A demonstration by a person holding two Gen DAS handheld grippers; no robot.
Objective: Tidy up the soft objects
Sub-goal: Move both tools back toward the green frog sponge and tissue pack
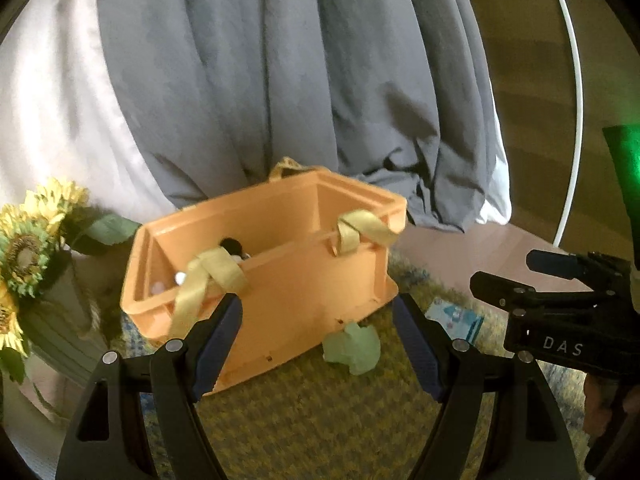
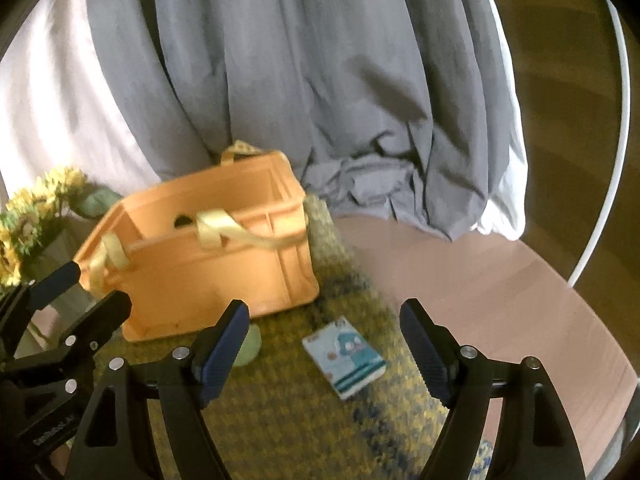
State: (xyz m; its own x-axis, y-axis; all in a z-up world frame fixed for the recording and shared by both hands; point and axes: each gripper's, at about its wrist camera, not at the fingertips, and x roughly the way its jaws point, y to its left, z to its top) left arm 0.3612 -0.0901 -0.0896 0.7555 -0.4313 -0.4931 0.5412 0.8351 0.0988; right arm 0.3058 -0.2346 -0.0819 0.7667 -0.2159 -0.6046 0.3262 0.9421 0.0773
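The orange basket (image 1: 280, 280) sits on the yellow rug (image 1: 320, 420) right in front of the left gripper (image 1: 316, 344), with its long side running left to right and its open top facing up. It has floppy yellow straps (image 1: 208, 280). Something dark and white hides inside (too hard to tell what). A soft green lump (image 1: 352, 346) lies between the wide-apart fingers, touching the basket. The right gripper (image 2: 324, 354) is spread wide too, holding nothing. A small flat packet (image 2: 346, 360) lies between its fingers. A gray blanket (image 2: 280, 80) hangs behind.
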